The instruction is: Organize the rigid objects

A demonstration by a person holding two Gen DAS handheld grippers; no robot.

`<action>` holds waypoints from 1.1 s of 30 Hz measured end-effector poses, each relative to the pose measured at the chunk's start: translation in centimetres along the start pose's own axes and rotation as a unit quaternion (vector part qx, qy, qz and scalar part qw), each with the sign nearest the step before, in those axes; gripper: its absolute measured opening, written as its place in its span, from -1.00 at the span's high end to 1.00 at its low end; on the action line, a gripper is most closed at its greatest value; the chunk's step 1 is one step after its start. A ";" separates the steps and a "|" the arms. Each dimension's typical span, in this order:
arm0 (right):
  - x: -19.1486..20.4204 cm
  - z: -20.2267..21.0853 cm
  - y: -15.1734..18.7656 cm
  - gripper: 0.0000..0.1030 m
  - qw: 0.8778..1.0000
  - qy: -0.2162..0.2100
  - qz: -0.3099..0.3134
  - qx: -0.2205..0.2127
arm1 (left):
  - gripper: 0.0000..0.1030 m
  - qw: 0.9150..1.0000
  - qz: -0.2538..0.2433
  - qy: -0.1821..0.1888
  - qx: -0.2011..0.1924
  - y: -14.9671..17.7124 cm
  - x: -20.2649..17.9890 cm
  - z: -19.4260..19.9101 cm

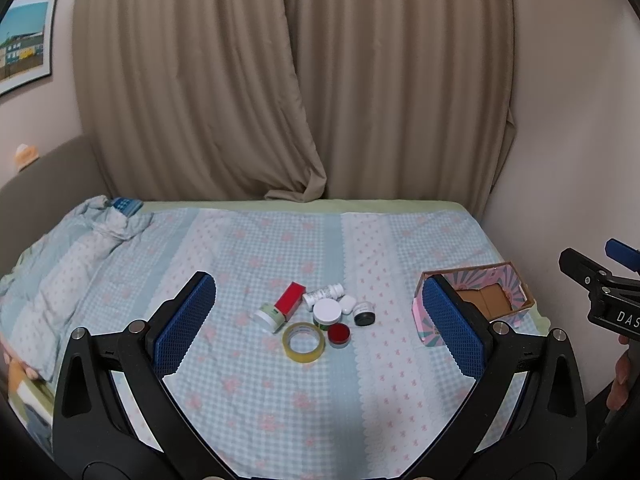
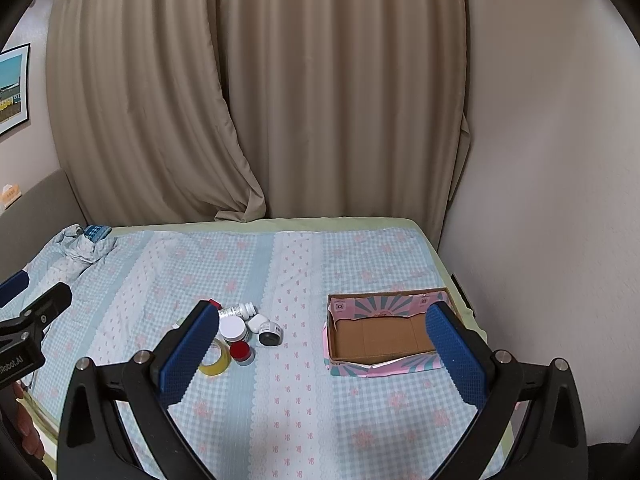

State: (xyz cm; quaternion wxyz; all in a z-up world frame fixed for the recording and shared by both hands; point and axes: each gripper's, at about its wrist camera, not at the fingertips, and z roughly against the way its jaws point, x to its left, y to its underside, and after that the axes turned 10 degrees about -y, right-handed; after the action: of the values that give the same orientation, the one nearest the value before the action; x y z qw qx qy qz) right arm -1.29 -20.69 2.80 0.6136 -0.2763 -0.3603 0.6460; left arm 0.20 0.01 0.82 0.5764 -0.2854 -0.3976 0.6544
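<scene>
A cluster of small objects lies mid-bed: a yellow tape roll (image 1: 303, 342), a red-lidded jar (image 1: 339, 335), a white-lidded jar (image 1: 327, 312), a black jar (image 1: 364, 313), a red box (image 1: 290, 298), a green-labelled jar (image 1: 270, 317), a white bottle (image 1: 323, 292) and a white case (image 1: 347, 303). An open, empty pink cardboard box (image 2: 380, 338) sits to their right. My left gripper (image 1: 316, 320) is open, held above the cluster. My right gripper (image 2: 324, 356) is open, held between the cluster (image 2: 240, 334) and the box.
The bed has a blue checked sheet (image 1: 280, 400) with a crumpled blanket (image 1: 80, 240) at the far left. Beige curtains (image 1: 280, 80) hang behind and a wall stands close on the right (image 2: 540, 200). The right gripper shows at the right edge of the left wrist view (image 1: 604, 292).
</scene>
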 end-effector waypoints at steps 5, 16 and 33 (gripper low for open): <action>0.1 0.0 0.1 -1.00 1.000 0.000 0.001 -0.002 | -0.99 1.000 0.000 0.000 0.000 0.1 0.0 0.0; 0.1 -0.1 0.5 -1.00 1.000 -0.001 0.001 -0.005 | -0.99 1.000 0.001 0.001 -0.001 0.1 0.0 0.1; 0.3 -0.6 0.4 -1.00 1.000 -0.002 0.000 -0.006 | -0.99 1.000 0.000 -0.001 -0.001 -0.2 0.1 0.0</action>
State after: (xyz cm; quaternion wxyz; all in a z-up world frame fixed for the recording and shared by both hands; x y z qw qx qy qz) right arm -1.04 -20.29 2.18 0.6109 -0.2789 -0.3654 0.6446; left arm 0.25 0.11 1.01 0.5757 -0.2854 -0.3982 0.6546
